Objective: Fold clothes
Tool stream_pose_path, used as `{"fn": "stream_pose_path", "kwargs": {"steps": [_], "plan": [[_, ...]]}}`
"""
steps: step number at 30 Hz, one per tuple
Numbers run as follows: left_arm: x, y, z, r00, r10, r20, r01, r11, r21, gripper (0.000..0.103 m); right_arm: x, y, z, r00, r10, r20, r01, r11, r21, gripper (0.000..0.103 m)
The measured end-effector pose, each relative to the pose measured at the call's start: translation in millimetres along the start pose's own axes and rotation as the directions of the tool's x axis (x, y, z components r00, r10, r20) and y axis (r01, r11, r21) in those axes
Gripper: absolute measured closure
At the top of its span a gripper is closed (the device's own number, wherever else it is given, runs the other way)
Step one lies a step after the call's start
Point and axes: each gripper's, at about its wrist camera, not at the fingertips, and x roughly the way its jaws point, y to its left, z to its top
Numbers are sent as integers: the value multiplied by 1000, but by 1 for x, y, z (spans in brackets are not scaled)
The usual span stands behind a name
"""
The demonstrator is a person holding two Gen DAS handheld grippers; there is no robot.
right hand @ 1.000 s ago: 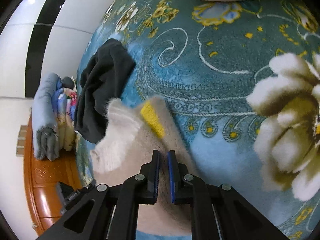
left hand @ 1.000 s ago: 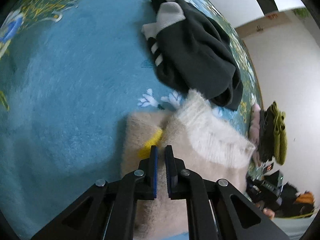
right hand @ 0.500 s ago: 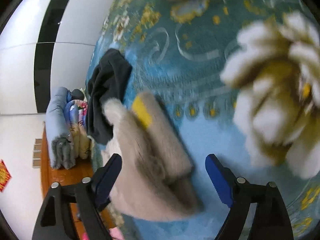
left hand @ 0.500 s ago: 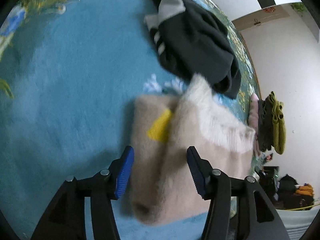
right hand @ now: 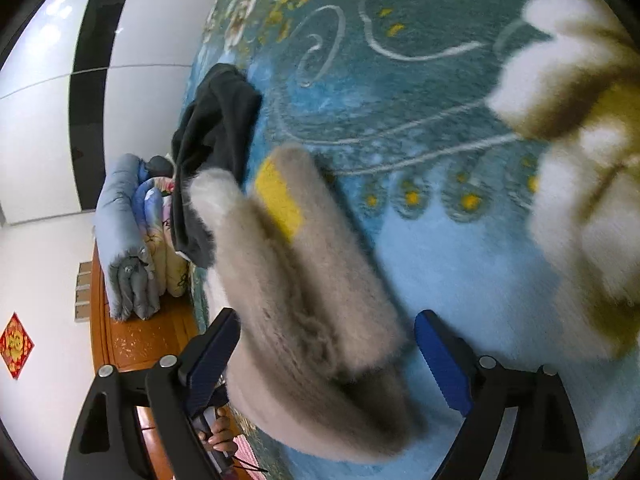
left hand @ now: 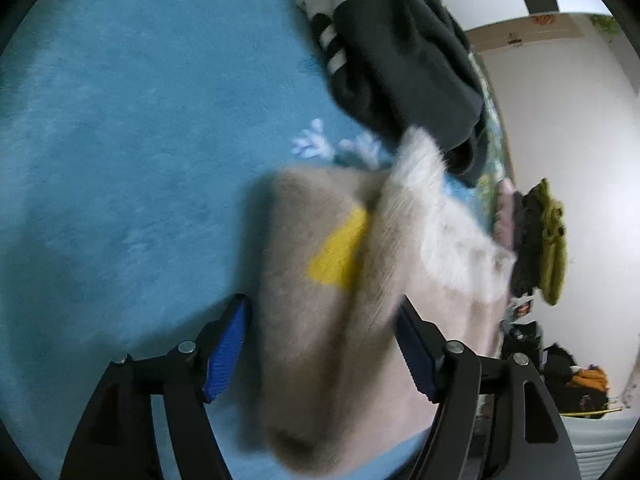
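A fuzzy beige sweater (left hand: pixel 332 320) with a yellow patch (left hand: pixel 340 256) and a white sleeve lies folded on the blue floral carpet (left hand: pixel 120 120). My left gripper (left hand: pixel 320 344) is open, its blue pads either side of the sweater's near end. The same sweater shows in the right wrist view (right hand: pixel 304 308); my right gripper (right hand: pixel 328 352) is open around its near end. A crumpled black garment (left hand: pixel 404 48) with white stripes lies just beyond the sweater, also in the right wrist view (right hand: pixel 216 148).
A stack of folded clothes (left hand: pixel 536 236) stands by the white wall at the carpet's edge. Folded quilts (right hand: pixel 132 236) lie on the wooden floor (right hand: pixel 132 344) left of the carpet. Dark bags (left hand: pixel 576 384) sit farther off. A large white carpet flower (right hand: pixel 580 160) is at right.
Both grippers were shut on the sweater a second ago. Both have opened wide and let it go; the sweater now rests on the carpet between the pads.
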Motion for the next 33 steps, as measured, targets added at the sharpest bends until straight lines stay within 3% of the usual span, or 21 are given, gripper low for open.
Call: {"fn": "stream_pose_path", "kwargs": {"steps": [7,11,14,16,21,25,33], "plan": [[10,-4,9,999,-33,-27,32,999,-23,25,9,5,5,1000,0,-10,0,1000,-13,12],[6,-7,7,1000,-13,-21,12,1000,-17,26,10,10,4,1000,-27,2,27,1000,-15,14],[5,-15,4,1000,19,-9,-19,1000,5,37,11,14,3,998,-64,5,65,998,-18,22],[3,-20,2,999,38,2,-38,999,20,44,11,16,2,997,-78,10,78,997,-13,36],[-8,-35,0,998,67,16,-68,996,49,62,3,26,-1,996,-89,20,89,996,-24,52],[-20,-59,-3,997,75,32,-78,991,110,65,-13,34,-3,999,-38,22,39,999,-37,61],[-44,-114,-6,997,44,66,-58,975,213,69,-69,64,-3,997,28,76,-20,994,-107,65]]}}
